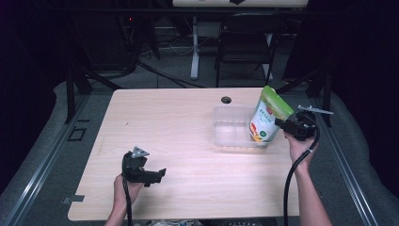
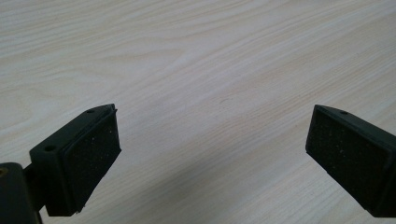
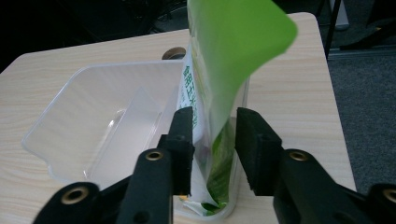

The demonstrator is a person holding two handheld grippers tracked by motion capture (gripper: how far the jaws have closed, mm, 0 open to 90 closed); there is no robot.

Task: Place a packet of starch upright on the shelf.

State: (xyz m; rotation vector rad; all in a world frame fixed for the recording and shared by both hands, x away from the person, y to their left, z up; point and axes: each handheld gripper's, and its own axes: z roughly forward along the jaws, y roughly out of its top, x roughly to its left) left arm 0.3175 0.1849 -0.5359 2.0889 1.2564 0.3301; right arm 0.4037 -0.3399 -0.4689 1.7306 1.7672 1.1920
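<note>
A green and white pouch (image 1: 266, 117) stands tilted in the right end of a clear plastic container (image 1: 225, 136) on the table's right side. My right gripper (image 1: 281, 124) reaches in from the right at the pouch's side. In the right gripper view the pouch (image 3: 233, 42) sits between the two pads of the right gripper (image 3: 214, 135); a narrow gap shows beside the right-hand pad, so the jaws stand slightly open. The container (image 3: 79, 107) holds nothing else. My left gripper (image 1: 157, 175) rests low over the table's near left, with its jaws wide open in the left gripper view (image 2: 212, 154) and only bare wood between them.
The light wooden table (image 1: 179, 122) has a round cable hole (image 1: 226, 100) just behind the container. A dark chair (image 1: 247, 42) and a desk leg (image 1: 194, 52) stand beyond the far edge. The table's right edge lies close behind my right hand.
</note>
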